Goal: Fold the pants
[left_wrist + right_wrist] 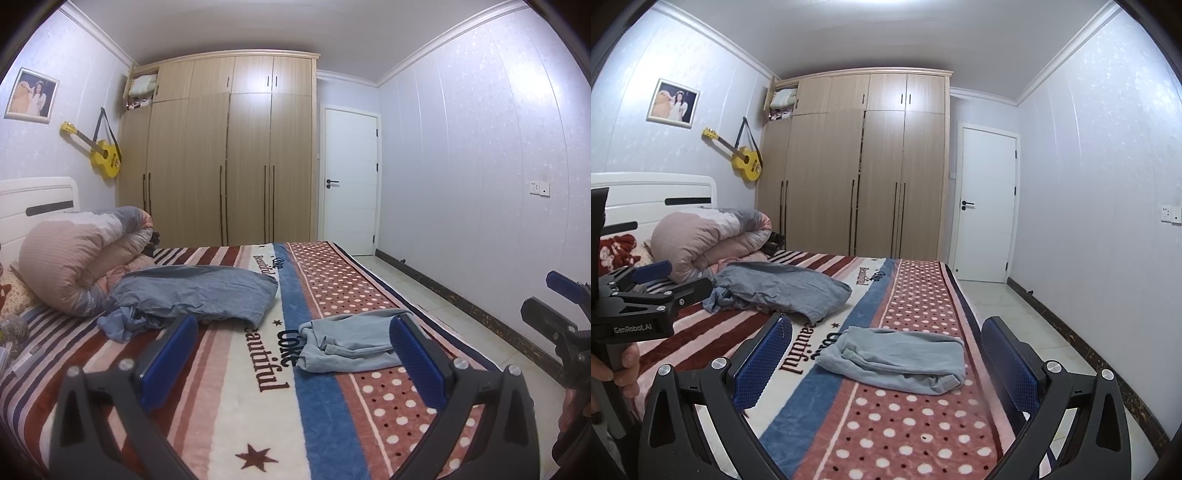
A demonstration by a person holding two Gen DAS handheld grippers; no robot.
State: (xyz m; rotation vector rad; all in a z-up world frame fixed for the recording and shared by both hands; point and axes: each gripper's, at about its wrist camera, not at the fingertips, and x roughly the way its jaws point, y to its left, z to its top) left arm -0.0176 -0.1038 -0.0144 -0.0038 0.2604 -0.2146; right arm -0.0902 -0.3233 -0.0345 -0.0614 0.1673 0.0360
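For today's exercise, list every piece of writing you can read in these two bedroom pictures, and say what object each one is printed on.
"Coke" and "Beautiful": printed on the bed blanket, near the light blue pants; the near print is partly cropped by folds.
The same two words again, farther up the blanket, small but legible.
"GenRobot.AI": on the body of the left claw, seen from the right wrist camera.
Wall socket markings: too small to read.
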